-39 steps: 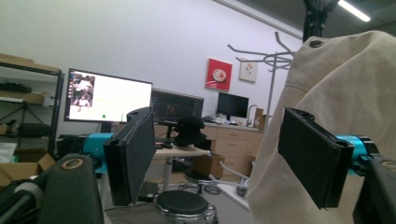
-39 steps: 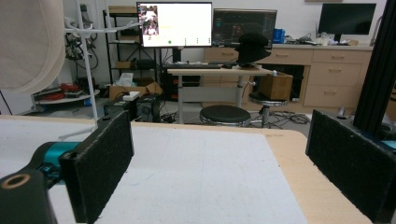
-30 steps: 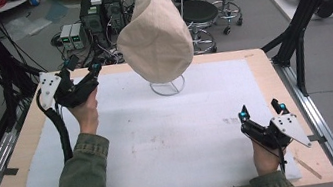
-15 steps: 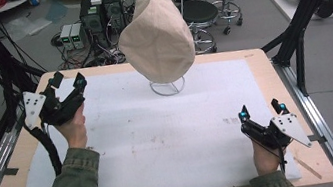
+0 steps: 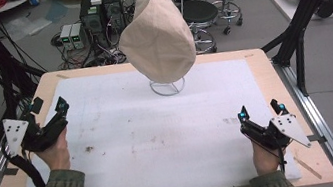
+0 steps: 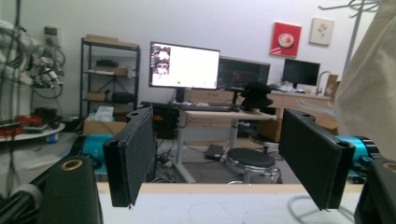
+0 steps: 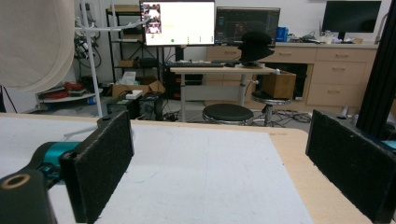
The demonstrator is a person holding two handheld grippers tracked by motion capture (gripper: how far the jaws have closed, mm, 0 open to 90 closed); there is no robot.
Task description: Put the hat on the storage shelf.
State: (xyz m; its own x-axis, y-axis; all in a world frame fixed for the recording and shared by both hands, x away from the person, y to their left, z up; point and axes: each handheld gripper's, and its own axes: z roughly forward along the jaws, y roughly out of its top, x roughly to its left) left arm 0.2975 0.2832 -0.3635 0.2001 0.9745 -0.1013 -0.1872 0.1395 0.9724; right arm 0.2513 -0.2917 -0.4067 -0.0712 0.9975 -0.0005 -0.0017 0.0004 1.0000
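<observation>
Overhead, 2 empty grippers sit wide of a cream hat on its wire stand.

Both the left gripper [image 5: 48,109] and the right gripper [image 5: 260,111] have their 2 jaws spread wide with nothing between the black pads [image 6: 133,151], as each gripper view confirms. The left one hangs over the table's left edge, well left of and nearer the person than the wire stand [image 5: 167,86]; the right one rests low over the white mat [image 5: 161,135], right of the stand and near the table's front corner. The cream fabric hat [image 5: 158,39] sits tilted on the stand at the mat's far middle, apart from both grippers.
</observation>
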